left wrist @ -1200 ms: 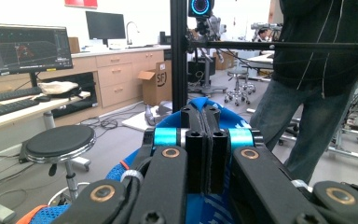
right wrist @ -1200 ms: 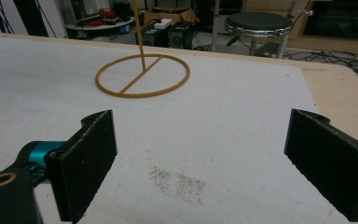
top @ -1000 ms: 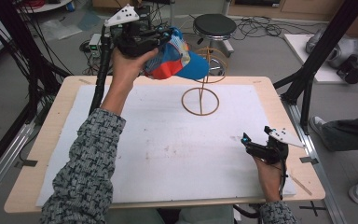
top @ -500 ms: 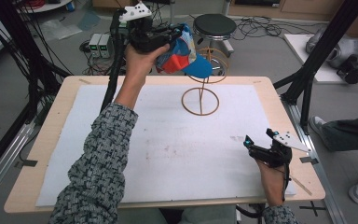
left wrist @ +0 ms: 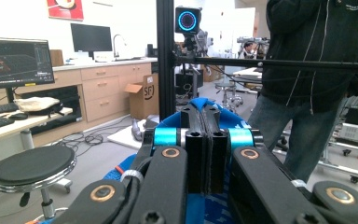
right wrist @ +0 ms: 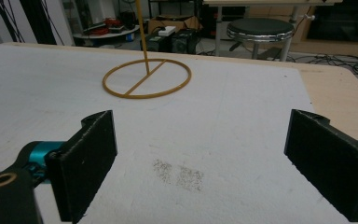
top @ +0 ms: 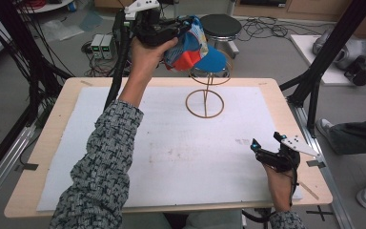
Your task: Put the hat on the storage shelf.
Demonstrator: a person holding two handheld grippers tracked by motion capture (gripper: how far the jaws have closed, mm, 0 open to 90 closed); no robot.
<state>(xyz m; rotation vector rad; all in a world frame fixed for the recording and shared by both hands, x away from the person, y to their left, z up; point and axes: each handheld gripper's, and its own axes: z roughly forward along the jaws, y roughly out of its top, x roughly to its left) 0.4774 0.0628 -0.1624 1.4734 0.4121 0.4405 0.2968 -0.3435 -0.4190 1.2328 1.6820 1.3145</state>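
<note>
blue-and-orange cap [top: 198,47] hung above the wire stand [top: 205,95], the left gripper's [top: 164,31] fingers clamped together on its fabric; the right gripper [top: 276,153] rested low over the surface [top: 286,102], fingers apart, empty; lowered off-centre, the cap could slide off or tip the stand; no containers.
</note>
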